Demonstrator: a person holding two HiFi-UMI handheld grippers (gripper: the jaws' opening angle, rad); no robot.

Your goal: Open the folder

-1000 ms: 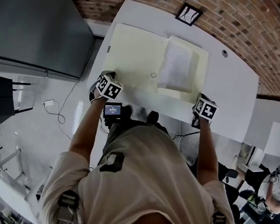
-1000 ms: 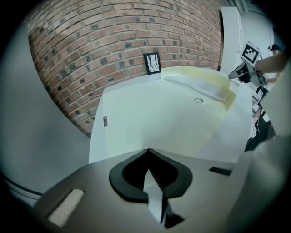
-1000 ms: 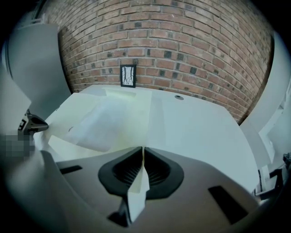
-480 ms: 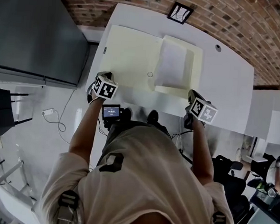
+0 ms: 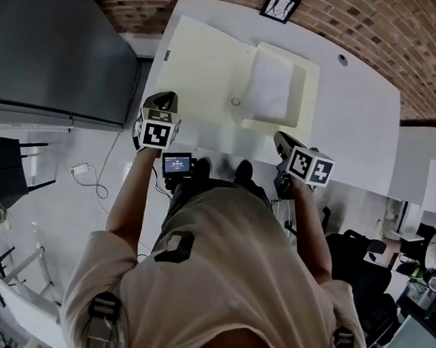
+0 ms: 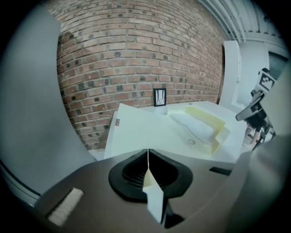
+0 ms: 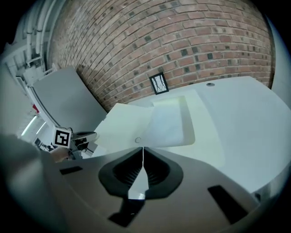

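The pale yellow folder [image 5: 203, 64] lies on the white table [image 5: 357, 105], close to the brick wall [image 5: 406, 34]. Its right part is a shallow pocket with a white sheet [image 5: 269, 84] inside.

The left gripper [image 5: 167, 97] is pinched tight on the near edge of the folder at the left corner. In the left gripper view a thin strip of the yellow cover [image 6: 136, 132] runs right between the closed jaws of that gripper [image 6: 148, 152]. The right gripper [image 5: 278, 138] is pinched tight too. In the right gripper view a thin pale edge sits between its closed jaws [image 7: 143, 150], and the folder [image 7: 132, 120] comes right up to them.

A second ago the folder lay flat and the two grippers were down low at its two near corners, far apart. Now both grippers are higher. The right one has moved in toward the middle, so the two are closer together. The near edge of the folder has come up with them, and the big left cover now slopes up toward the person.
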